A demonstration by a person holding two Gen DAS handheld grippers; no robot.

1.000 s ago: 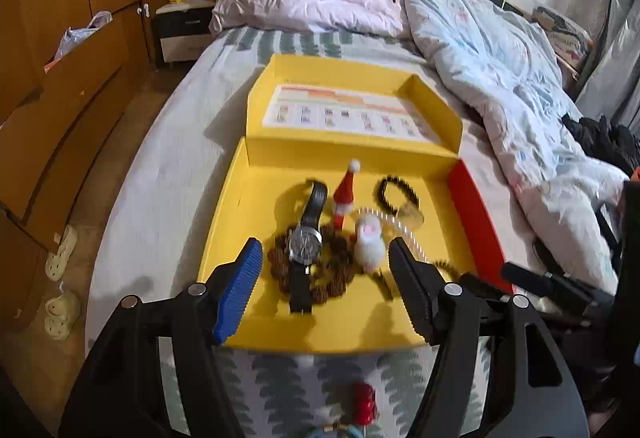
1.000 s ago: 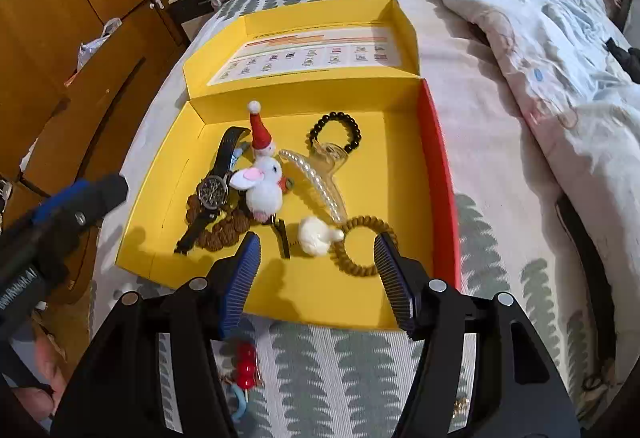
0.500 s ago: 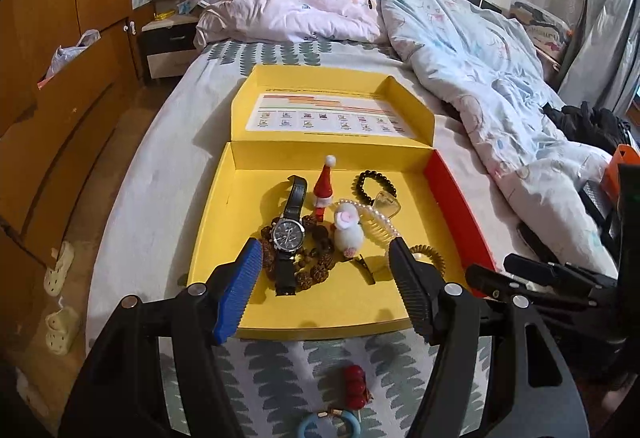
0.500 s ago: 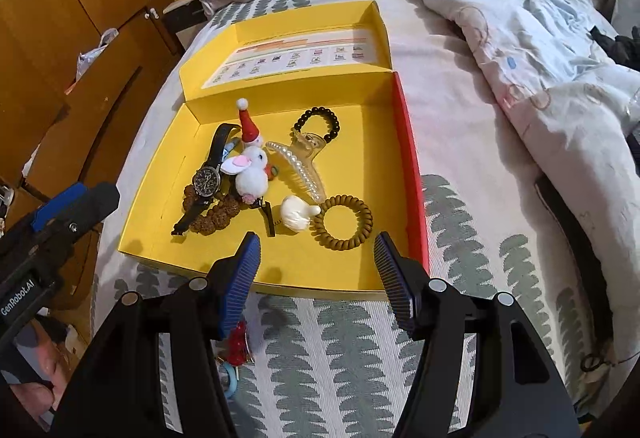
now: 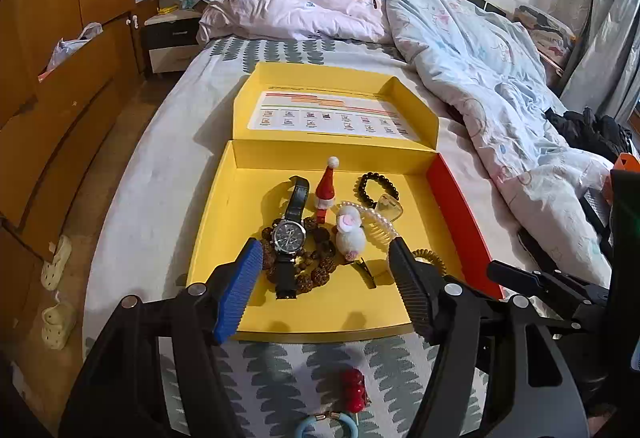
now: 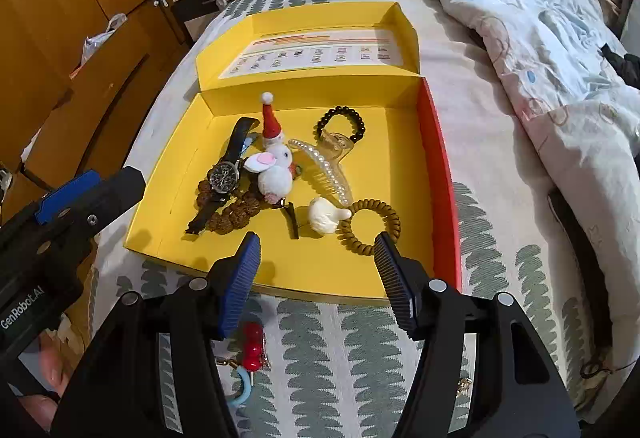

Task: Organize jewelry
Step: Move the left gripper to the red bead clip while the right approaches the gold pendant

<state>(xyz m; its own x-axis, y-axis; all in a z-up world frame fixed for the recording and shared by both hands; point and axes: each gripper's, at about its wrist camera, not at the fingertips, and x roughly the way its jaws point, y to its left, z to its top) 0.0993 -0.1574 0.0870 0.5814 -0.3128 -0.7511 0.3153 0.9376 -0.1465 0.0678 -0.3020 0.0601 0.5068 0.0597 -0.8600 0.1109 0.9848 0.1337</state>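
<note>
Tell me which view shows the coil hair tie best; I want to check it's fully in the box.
The right wrist view: the coil hair tie shows as a nearly whole ring on the box floor, only its near edge hidden. In the left wrist view a finger hides most of it, leaving a short arc.

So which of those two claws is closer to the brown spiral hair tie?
Right, probably. The right gripper hovers open with one fingertip just short of the spiral hair tie. The left gripper hangs open above the watch, the tie beyond its right finger.
</note>
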